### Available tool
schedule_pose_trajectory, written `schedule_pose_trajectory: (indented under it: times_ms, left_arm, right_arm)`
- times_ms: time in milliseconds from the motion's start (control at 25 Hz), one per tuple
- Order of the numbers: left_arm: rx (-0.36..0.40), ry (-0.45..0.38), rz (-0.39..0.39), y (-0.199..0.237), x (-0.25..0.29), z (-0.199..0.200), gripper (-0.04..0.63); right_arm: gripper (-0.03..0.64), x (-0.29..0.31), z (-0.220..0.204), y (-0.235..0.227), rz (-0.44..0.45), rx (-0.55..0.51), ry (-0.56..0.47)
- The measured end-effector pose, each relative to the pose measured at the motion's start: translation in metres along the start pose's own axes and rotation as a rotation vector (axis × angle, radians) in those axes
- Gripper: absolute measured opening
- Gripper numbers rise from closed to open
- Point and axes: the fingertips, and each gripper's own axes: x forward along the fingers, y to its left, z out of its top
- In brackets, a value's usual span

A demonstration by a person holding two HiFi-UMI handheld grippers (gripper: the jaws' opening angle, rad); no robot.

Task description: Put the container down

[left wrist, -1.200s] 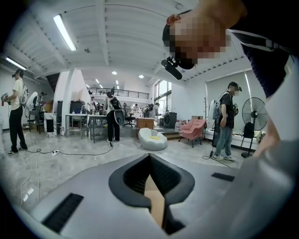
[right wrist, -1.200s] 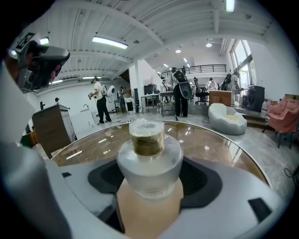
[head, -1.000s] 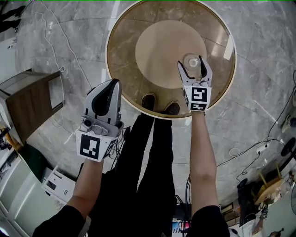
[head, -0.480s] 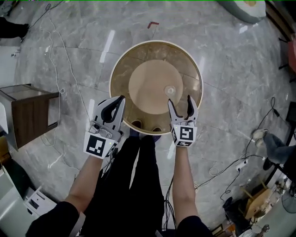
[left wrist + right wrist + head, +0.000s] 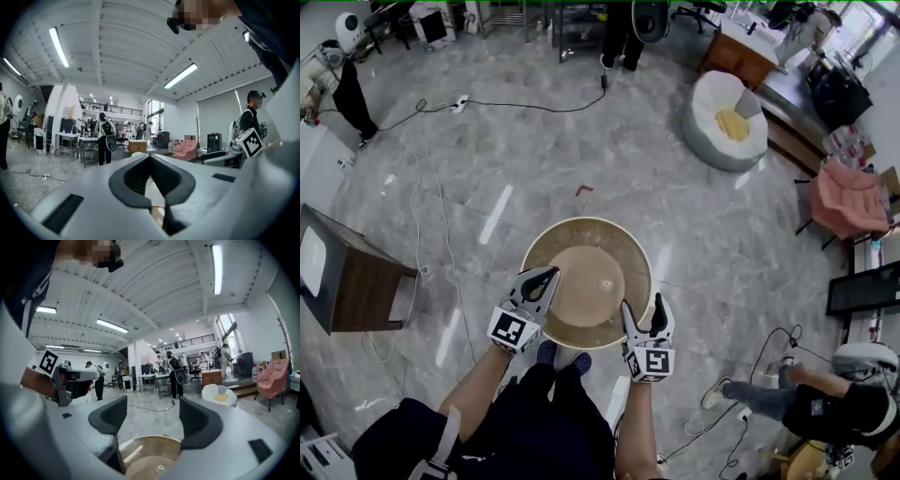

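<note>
small clear round container [image 5: 607, 283] on round brown table [image 5: 546, 246], ahead of right gripper [image 5: 643, 305], outside its jaws | jaws apart, empty | left gripper [image 5: 549, 275] jaws together

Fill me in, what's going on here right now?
A person stands over a round table, holding a tool in each hand. The small clear container sits on the table's middle disc, apart from both tools. The right tool is open and empty. The left tool is shut on nothing.
</note>
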Motion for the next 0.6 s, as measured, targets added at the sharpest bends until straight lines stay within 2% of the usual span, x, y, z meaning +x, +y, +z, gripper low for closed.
schedule_pose_trajectory:
  times_ms: [240, 600]
  left_arm:
    - [-0.002, -0.029, 0.002, -0.020, -0.026, 0.040, 0.025]
    - [0.016, -0.024, -0.021, -0.039, -0.037, 0.052, 0.025]
  right_arm:
    - [0.339, -0.047, 0.057, 0.011, -0.021, -0.017, -0.077]
    - [0.339, -0.077, 0.079, 0.014, -0.037, -0.052, -0.102]
